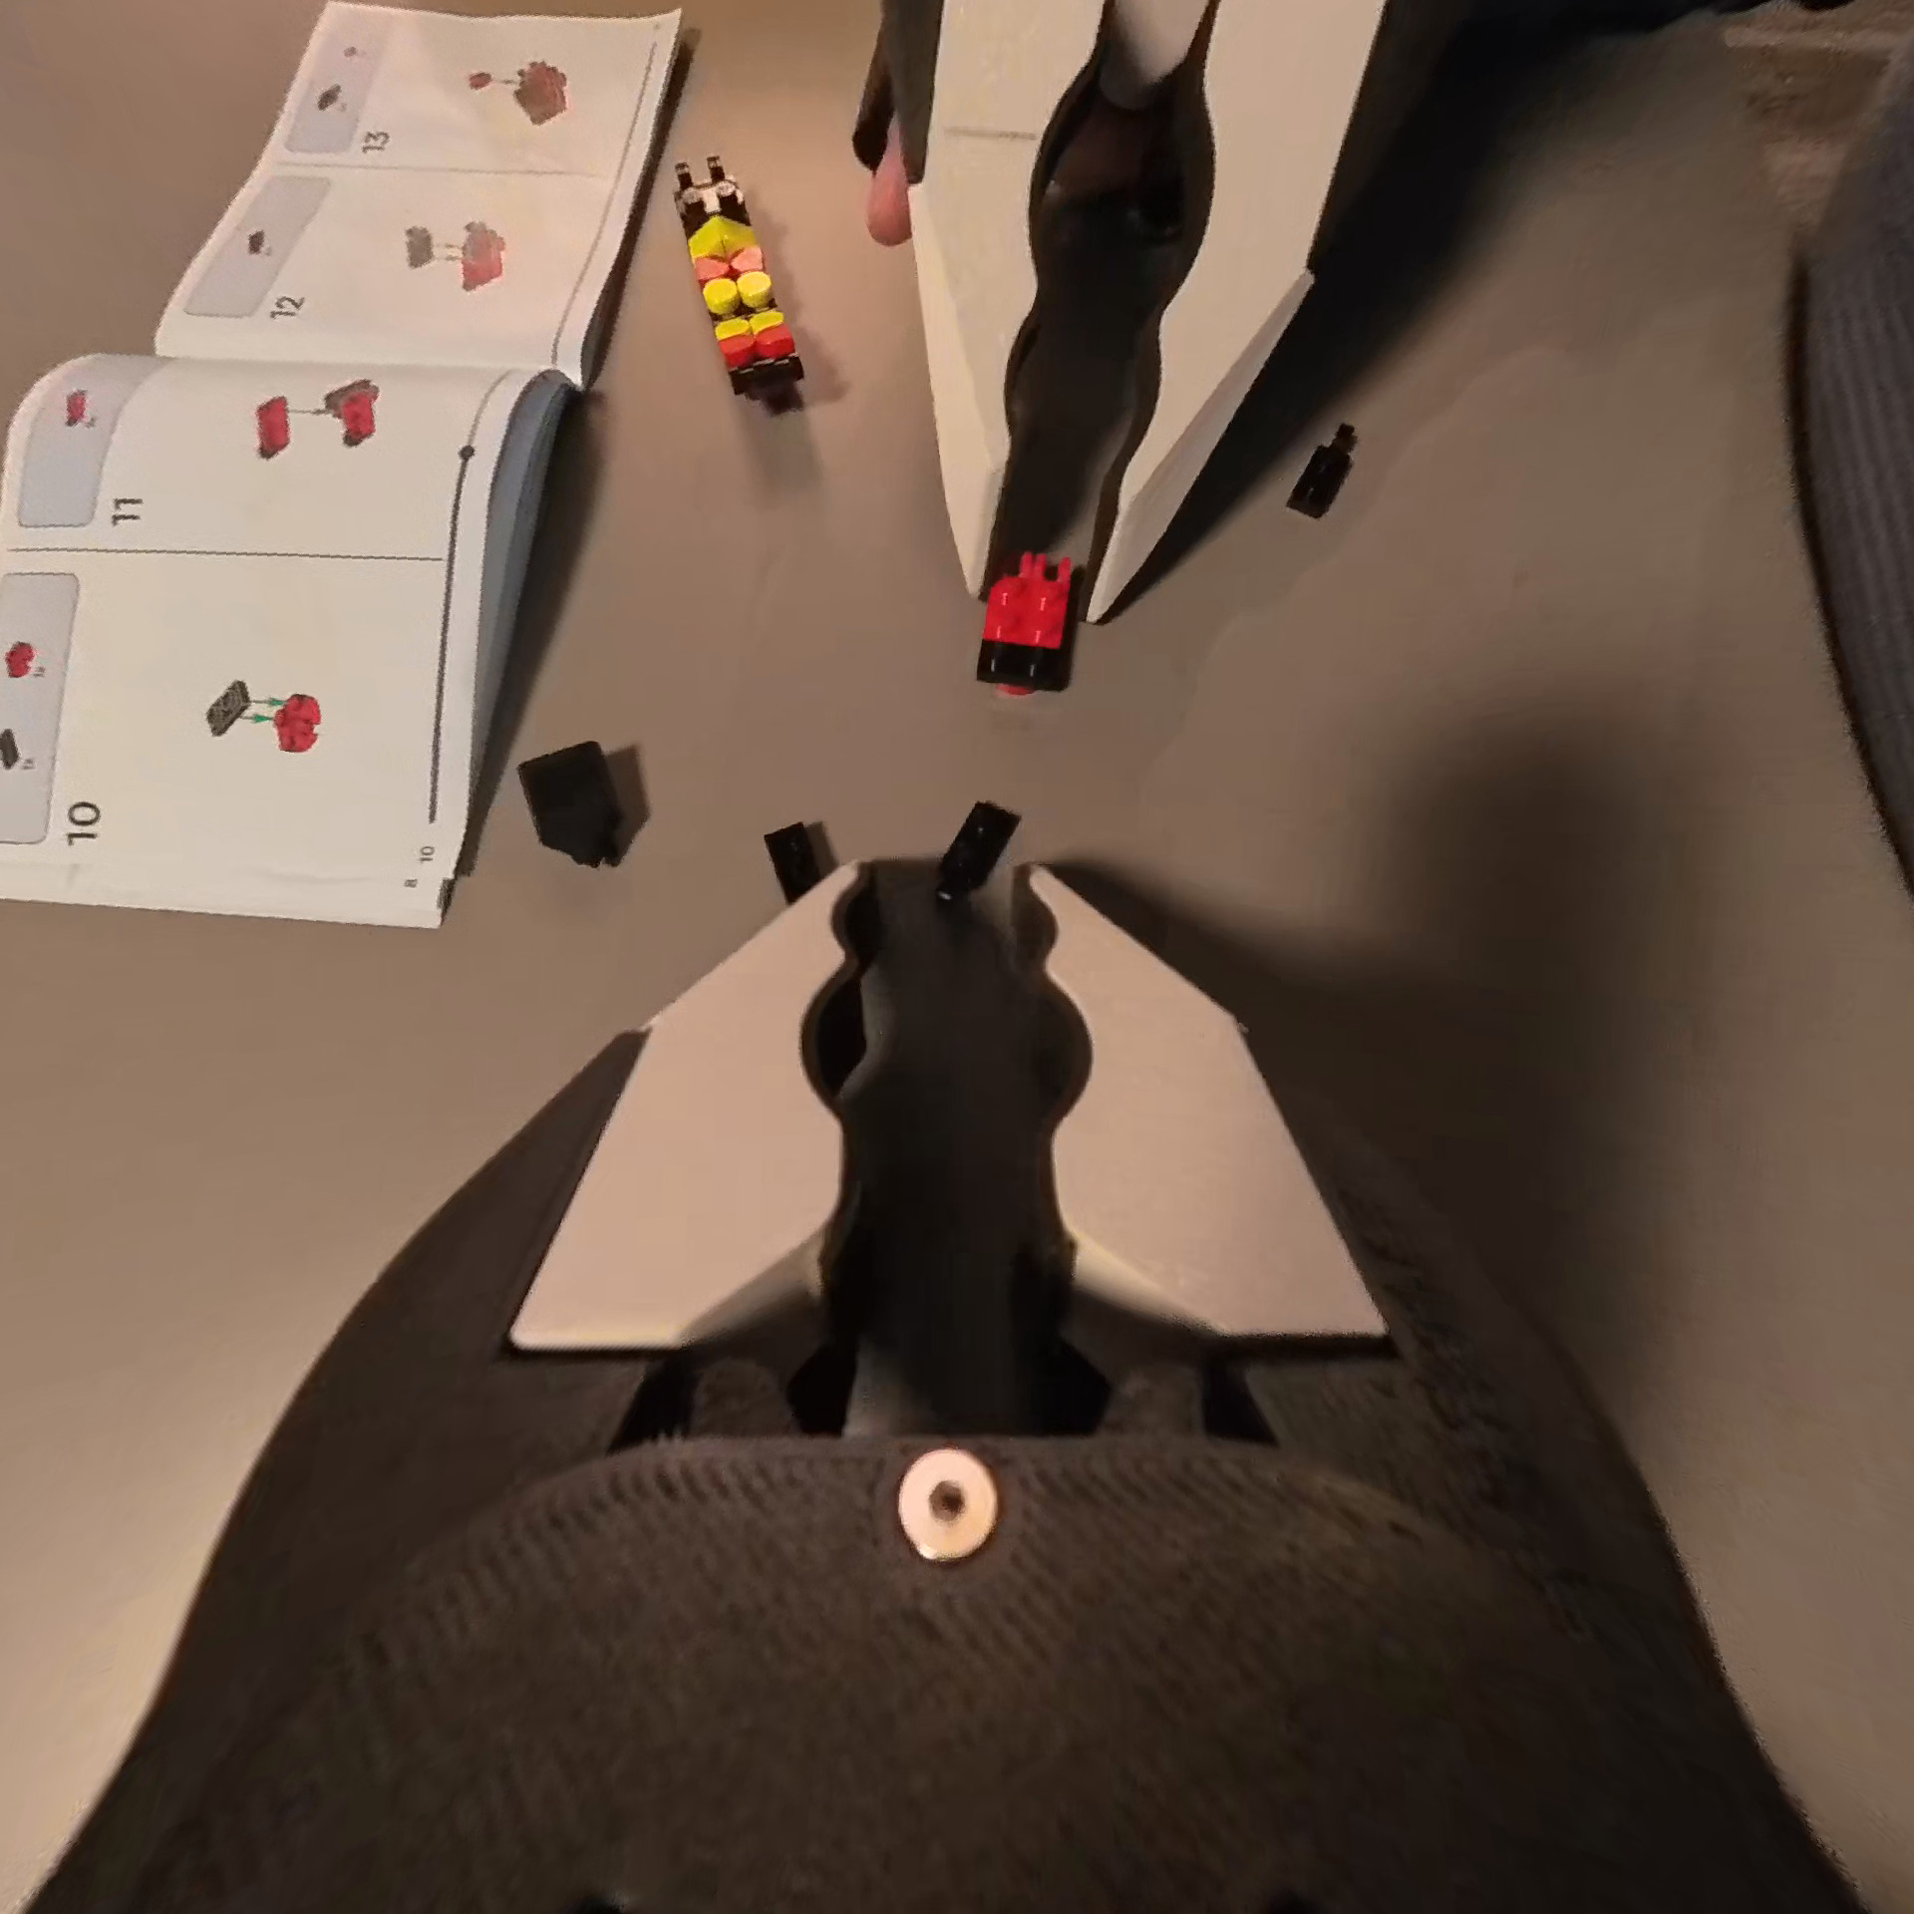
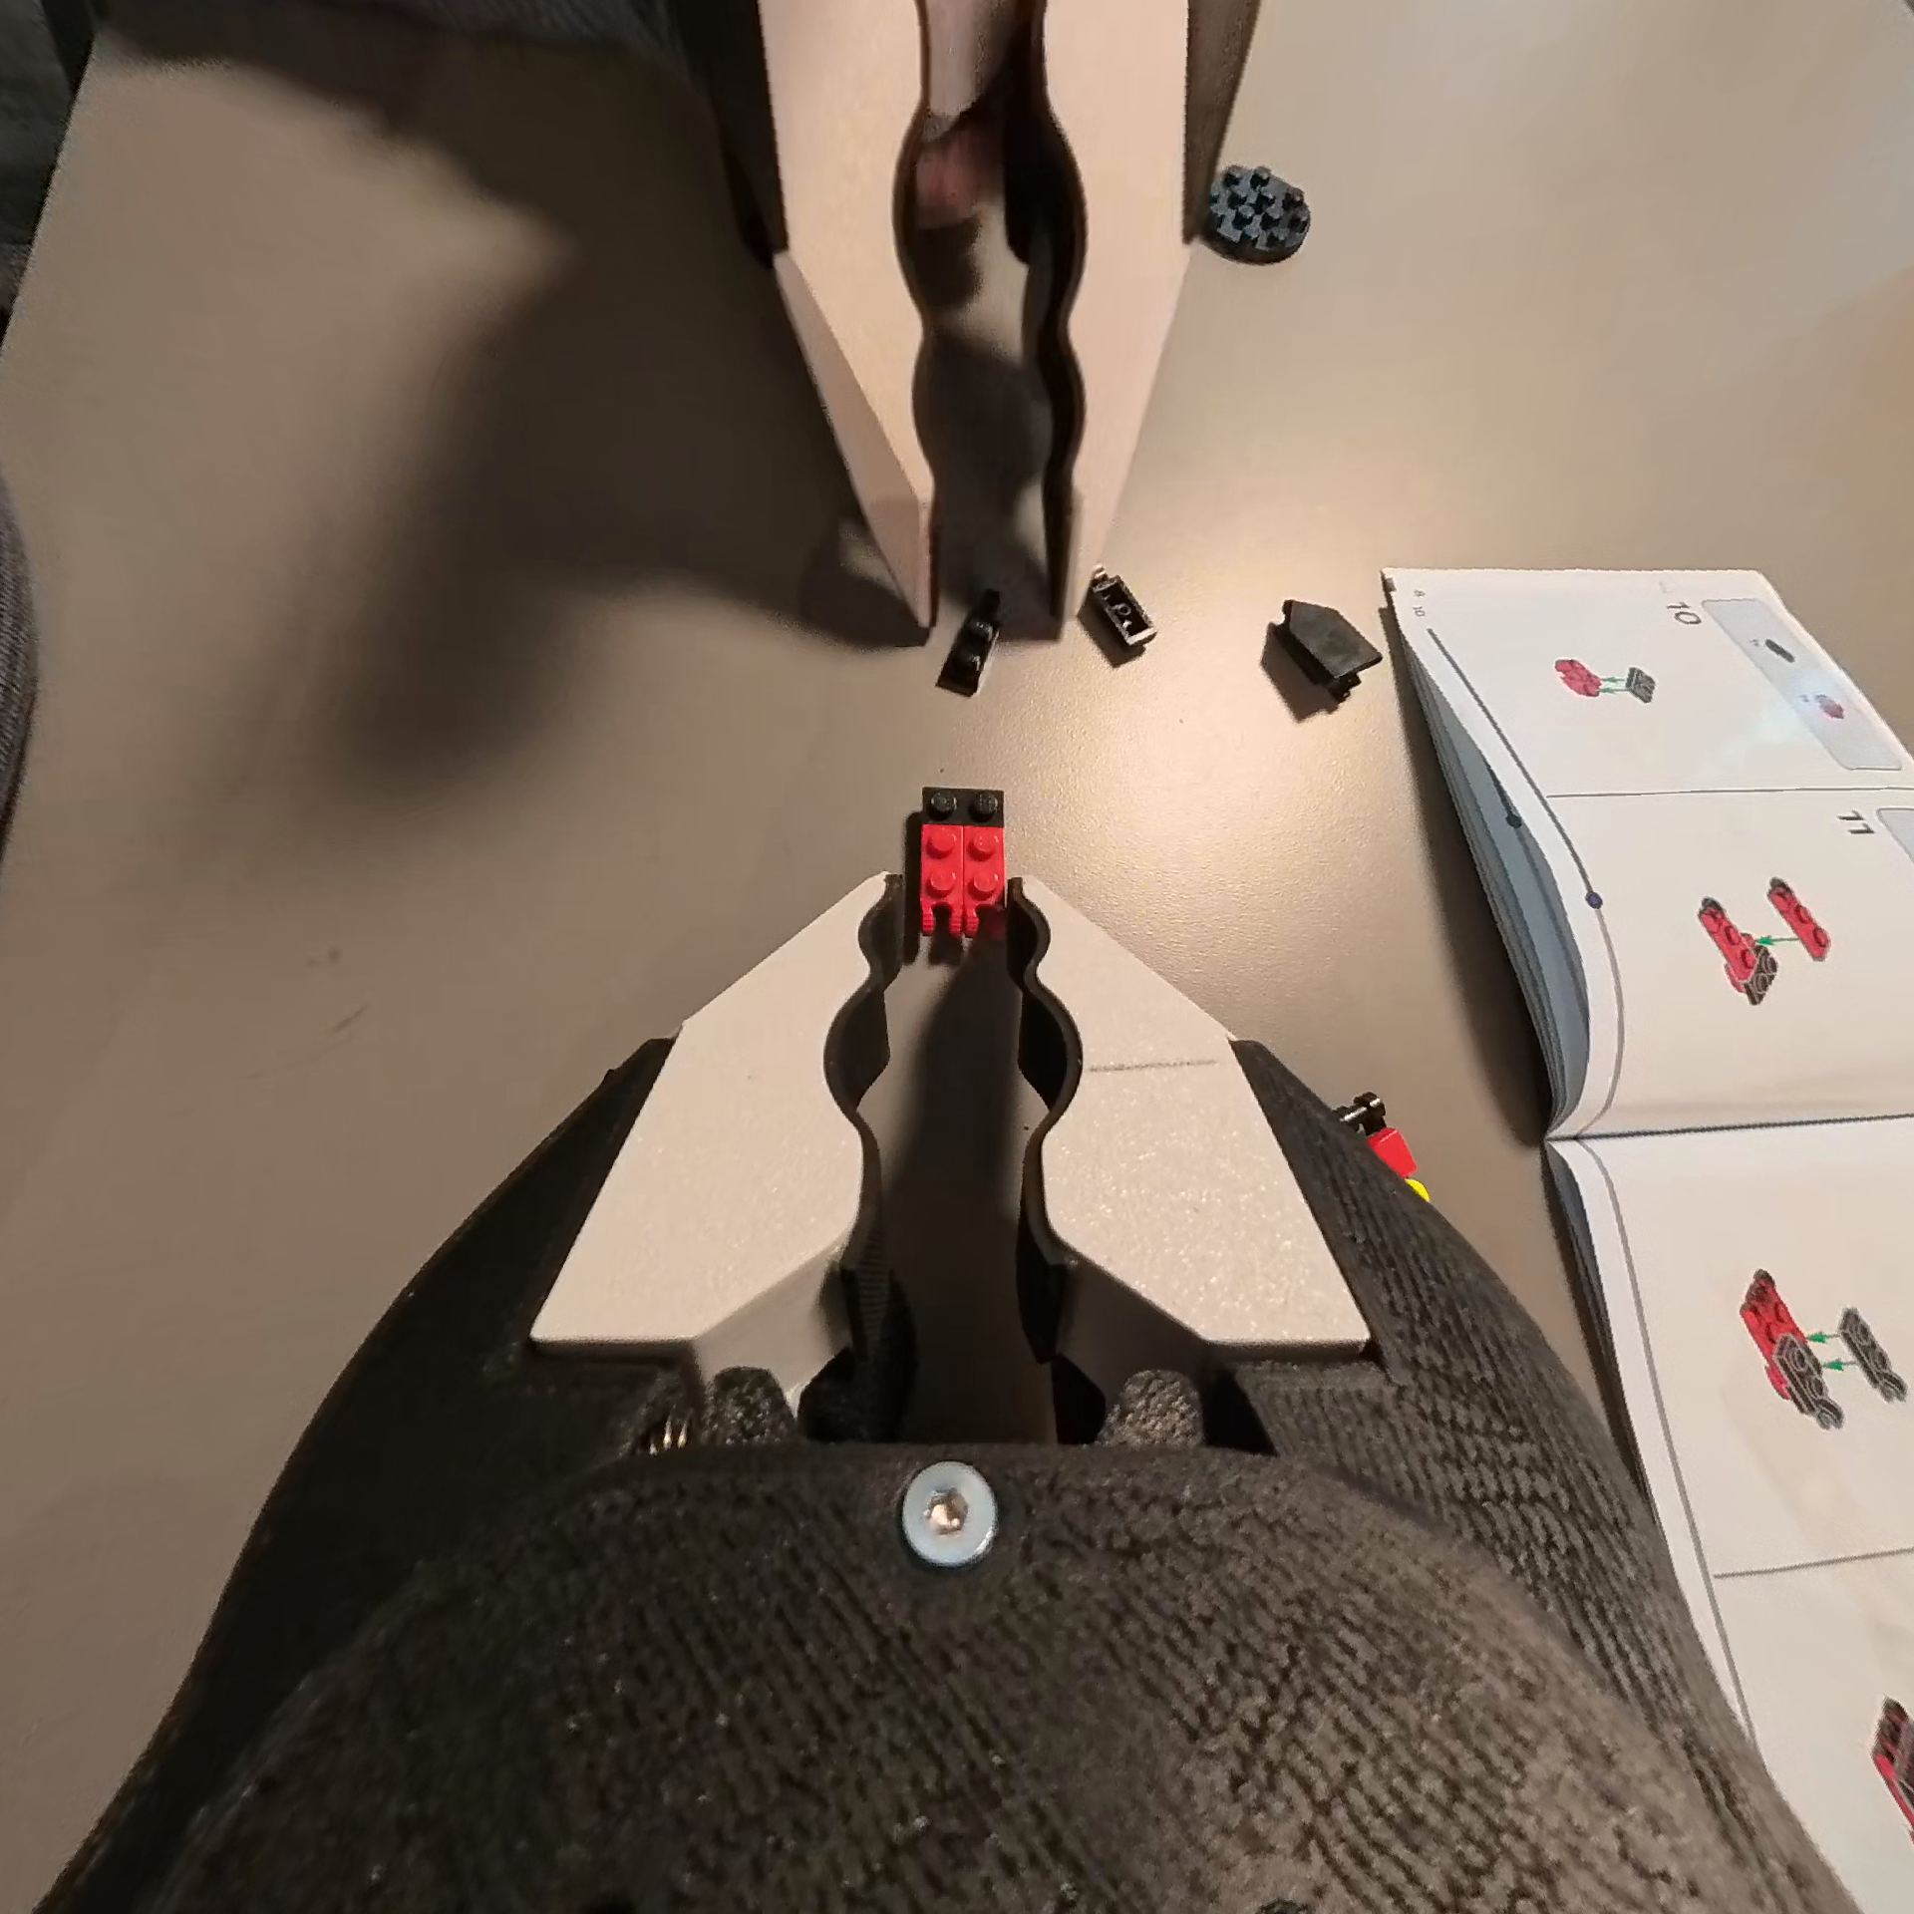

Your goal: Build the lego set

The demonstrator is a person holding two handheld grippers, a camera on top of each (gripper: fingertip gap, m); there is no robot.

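My left gripper [image 1: 948, 870] is open, low over the grey table, with a small black plate [image 1: 977, 849] lying between its fingertips. It also shows at the top of the right wrist view [image 2: 996, 613], the black plate [image 2: 968, 644] poking out below its tips. My right gripper [image 2: 953, 883] is shut on the rear of a red and black brick assembly [image 2: 963, 860], which points at the left gripper. In the left wrist view the right gripper [image 1: 1039, 601] comes in from the top with the assembly [image 1: 1025, 627] at its tips.
An open instruction booklet [image 1: 311, 445] [image 2: 1719, 984] lies to one side. A long yellow, red and black build [image 1: 741, 280], a black sloped piece [image 1: 575, 803] [image 2: 1326, 642], another small black plate [image 1: 798, 854] [image 2: 1121, 613], a black clip piece [image 1: 1324, 471] and a round black plate [image 2: 1256, 212] lie loose. One gripper's finger ends stand about 6 centimetres off the other's.
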